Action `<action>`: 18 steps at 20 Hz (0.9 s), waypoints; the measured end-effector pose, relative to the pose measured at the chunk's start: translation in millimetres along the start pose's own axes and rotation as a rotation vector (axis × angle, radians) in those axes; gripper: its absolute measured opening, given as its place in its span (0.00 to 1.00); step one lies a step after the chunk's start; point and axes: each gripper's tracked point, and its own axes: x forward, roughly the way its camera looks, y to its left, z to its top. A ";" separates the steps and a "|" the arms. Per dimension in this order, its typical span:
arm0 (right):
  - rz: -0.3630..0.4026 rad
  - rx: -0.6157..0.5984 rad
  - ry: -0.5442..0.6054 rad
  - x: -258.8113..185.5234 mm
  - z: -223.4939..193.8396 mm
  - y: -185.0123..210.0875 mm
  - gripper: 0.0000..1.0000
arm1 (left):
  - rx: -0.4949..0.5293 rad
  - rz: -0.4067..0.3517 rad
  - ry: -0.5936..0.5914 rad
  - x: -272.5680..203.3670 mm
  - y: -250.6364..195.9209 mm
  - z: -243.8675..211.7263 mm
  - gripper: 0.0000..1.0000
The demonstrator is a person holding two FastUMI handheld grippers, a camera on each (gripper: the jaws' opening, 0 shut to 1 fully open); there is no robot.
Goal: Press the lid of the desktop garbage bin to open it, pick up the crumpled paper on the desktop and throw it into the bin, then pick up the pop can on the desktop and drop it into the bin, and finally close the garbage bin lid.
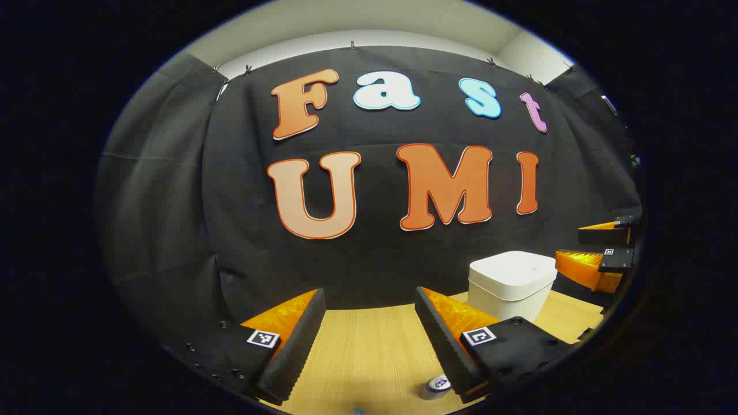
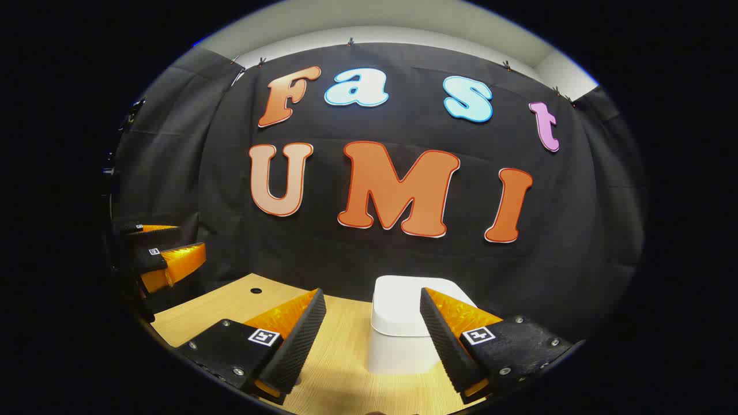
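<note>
Both claws gape, holding nothing, above the worktop (image 1: 357, 346).
Left claw (image 1: 369, 340) has the can (image 1: 435, 386) just beside its right finger; right claw (image 2: 372, 340) faces the lidded bin (image 2: 398, 323).

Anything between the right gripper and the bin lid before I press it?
Nothing visible. The right gripper is open and the bin sits straight ahead between its fingers, lid closed, with bare table before it.

The garbage bin (image 2: 403, 323) is plain white. Under it, the table (image 2: 340, 369) is light wood with fine straight grain. Near the bin, the pop can (image 1: 435, 387) has a silver top and blue side.
</note>
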 end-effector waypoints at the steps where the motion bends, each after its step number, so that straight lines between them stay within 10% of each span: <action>1: -0.001 0.002 0.009 2.9 -1.7 -1.1 0.99 | 0.004 0.010 -0.001 0.4 2.3 0.9 0.99; 18: -0.034 0.043 0.065 18.4 -14.5 1.3 1.00 | -0.036 0.036 -0.048 9.0 17.7 15.1 1.00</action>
